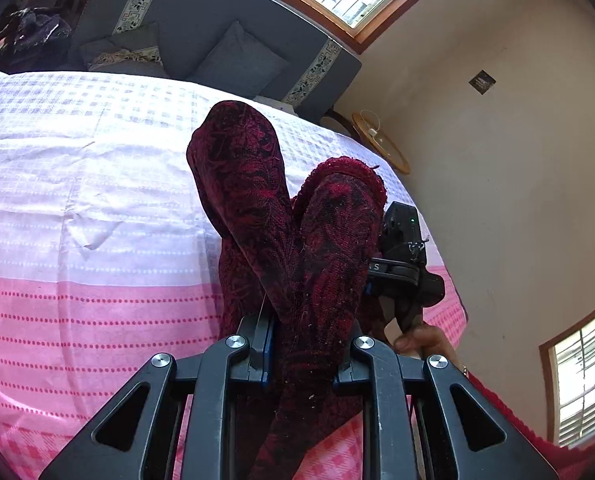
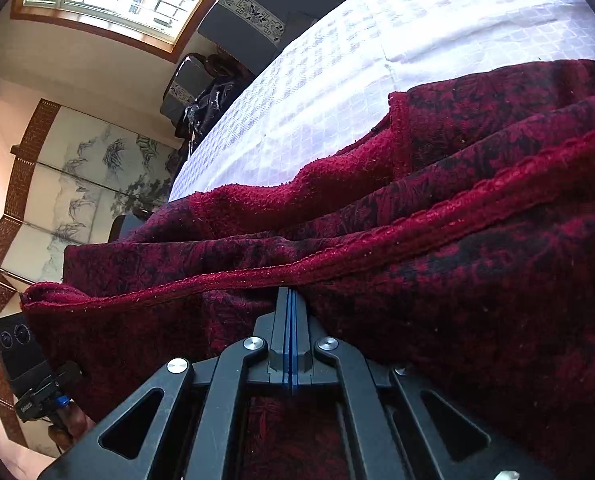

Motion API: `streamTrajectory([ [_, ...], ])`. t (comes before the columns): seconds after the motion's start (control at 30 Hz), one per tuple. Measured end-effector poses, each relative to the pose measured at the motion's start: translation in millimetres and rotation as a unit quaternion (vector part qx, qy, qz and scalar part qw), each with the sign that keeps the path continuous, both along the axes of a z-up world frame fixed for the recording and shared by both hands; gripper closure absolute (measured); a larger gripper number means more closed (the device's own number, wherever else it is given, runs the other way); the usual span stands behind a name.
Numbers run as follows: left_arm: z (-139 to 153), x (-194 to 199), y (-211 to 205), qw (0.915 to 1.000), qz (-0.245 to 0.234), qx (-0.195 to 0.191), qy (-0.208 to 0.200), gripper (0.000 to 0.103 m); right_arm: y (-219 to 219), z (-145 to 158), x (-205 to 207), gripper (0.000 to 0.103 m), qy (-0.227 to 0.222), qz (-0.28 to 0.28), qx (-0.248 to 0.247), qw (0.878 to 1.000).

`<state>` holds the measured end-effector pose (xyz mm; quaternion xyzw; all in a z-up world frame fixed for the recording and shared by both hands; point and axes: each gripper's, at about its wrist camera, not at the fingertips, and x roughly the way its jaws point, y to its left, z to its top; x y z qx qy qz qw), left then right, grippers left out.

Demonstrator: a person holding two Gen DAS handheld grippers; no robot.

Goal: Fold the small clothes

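Pink-and-white bedspread point(image 1: 77, 208) fills the left wrist view; the left gripper point(image 1: 303, 344) pinches a bunched dark red patterned garment point(image 1: 257, 200) standing up ahead of it. Right wrist view: the right gripper point(image 2: 289, 320), jaws pressed together, meets the garment's point(image 2: 457, 240) hemmed edge.

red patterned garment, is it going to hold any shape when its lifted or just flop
Likely floppy: the red patterned garment droops in loose tubes from the left gripper. Probably heavy for its size, since the pile looks thick in the right wrist view. Its fuzzy surface should resist slipping; the right gripper sits shut at its hem.
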<state>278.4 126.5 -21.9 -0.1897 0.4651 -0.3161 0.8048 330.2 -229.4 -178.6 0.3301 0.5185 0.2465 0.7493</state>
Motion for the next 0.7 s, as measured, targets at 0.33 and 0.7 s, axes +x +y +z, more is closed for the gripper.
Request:
streamTrajectory([
  [0.33, 34.4, 15.9, -68.7, 0.9984, 0.01, -0.037, 0.042, 0.083, -23.6, 14.3, -26.1, 0.092, -0.03, -0.021, 0.07, 0.997],
  [0.7, 8.0, 29.2, -174.0, 0.9929, 0.017, -0.082, 0.085, 0.083, -122.2, 30.8, -85.9, 0.084, -0.074, -0.089, 0.077, 0.99],
])
